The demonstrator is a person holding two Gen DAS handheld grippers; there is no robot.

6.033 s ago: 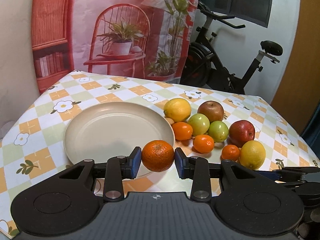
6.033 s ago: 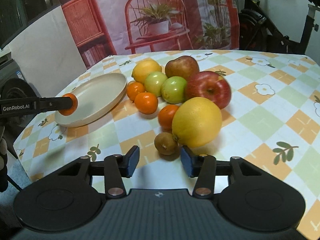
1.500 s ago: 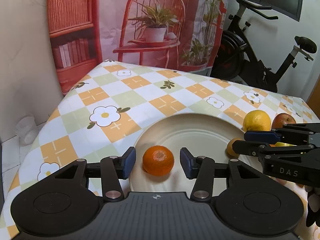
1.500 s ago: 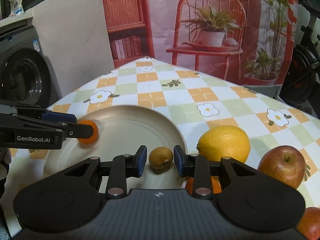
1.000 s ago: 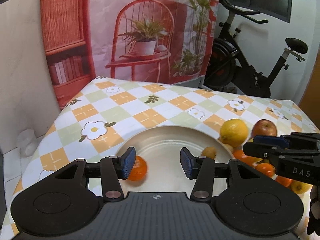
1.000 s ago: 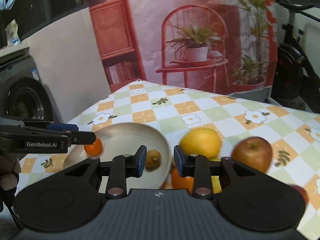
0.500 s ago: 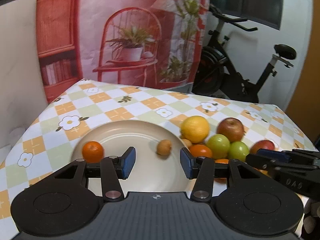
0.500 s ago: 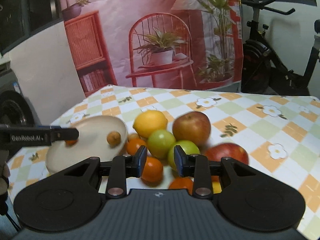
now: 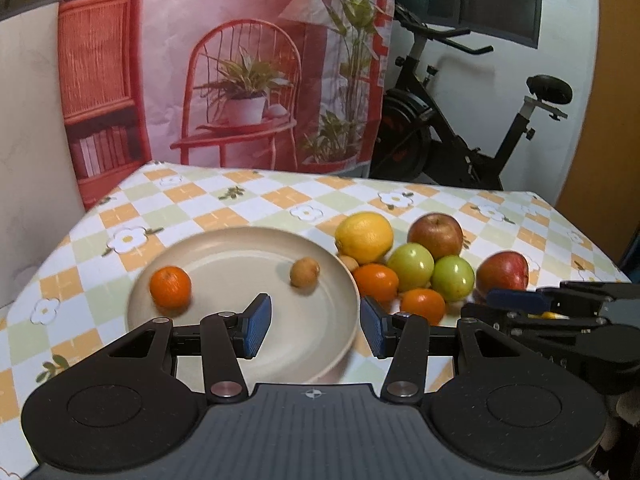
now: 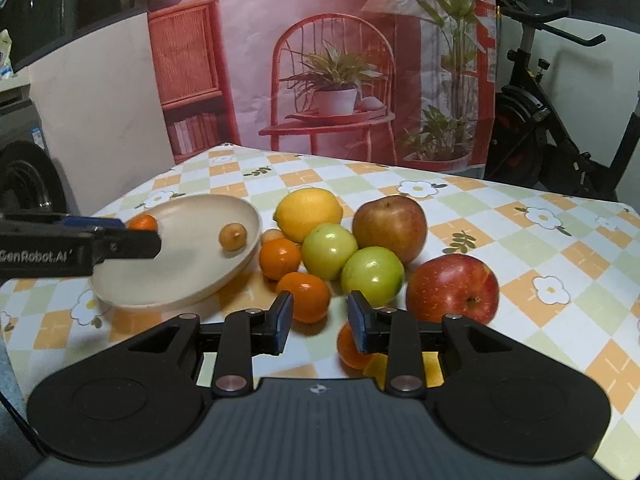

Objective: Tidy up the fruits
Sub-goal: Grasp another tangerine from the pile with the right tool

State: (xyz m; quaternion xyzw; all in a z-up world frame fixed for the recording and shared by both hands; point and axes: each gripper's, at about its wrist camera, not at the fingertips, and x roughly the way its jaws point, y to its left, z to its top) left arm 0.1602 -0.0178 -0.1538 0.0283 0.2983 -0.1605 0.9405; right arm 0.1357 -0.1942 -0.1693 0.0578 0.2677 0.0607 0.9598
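Sorting stage: a mandarin and a small brown fruit lay well apart on the beige plate, so the plate appeared to be the collecting spot.
Remaining pile: the lemon, the green apples, the red apple and the other mandarins sat bunched on the tablecloth just beside the plate.
Left gripper: jaws stood apart and empty over the plate's near edge.
Right gripper: jaws were narrowly parted with nothing between them, aimed at the pile, likely lining up on the nearest mandarin.
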